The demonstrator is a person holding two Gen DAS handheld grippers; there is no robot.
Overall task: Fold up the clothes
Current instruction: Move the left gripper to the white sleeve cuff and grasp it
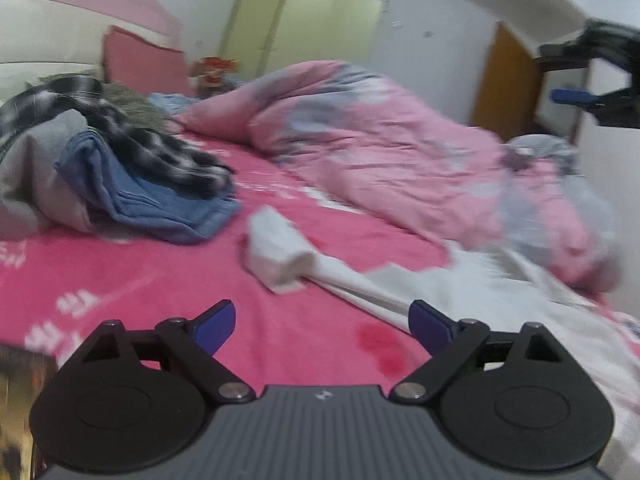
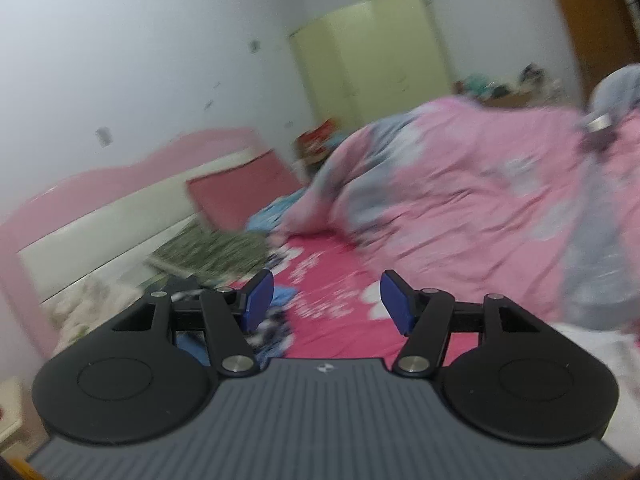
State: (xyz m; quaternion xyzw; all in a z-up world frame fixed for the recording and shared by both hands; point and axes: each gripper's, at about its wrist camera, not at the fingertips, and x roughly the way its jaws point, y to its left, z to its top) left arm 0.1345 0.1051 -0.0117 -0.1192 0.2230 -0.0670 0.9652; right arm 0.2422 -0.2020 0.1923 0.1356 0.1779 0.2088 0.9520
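Note:
A white garment (image 1: pixel 400 280) lies on the pink bed sheet (image 1: pixel 160 272), one end rolled up (image 1: pixel 276 256), the rest spread toward the right. My left gripper (image 1: pixel 322 326) hovers above the sheet in front of it, jaws wide apart and empty. At the left of the left wrist view sits a pile of clothes: a blue folded piece (image 1: pixel 152 196), a grey one (image 1: pixel 36 168) and a black-and-white checked one (image 1: pixel 152 140). My right gripper (image 2: pixel 326 304) is open over the sheet (image 2: pixel 336 292) with nothing between its fingers; it also shows at the upper right of the left wrist view (image 1: pixel 592 80).
A crumpled pink and grey quilt (image 1: pixel 380 140) fills the far side of the bed. A pink headboard (image 2: pixel 100 200) and pillow (image 2: pixel 240 192) lie at the left. A pale green wardrobe (image 2: pixel 372 48) stands by the wall, a wooden door (image 1: pixel 504 84) at the right.

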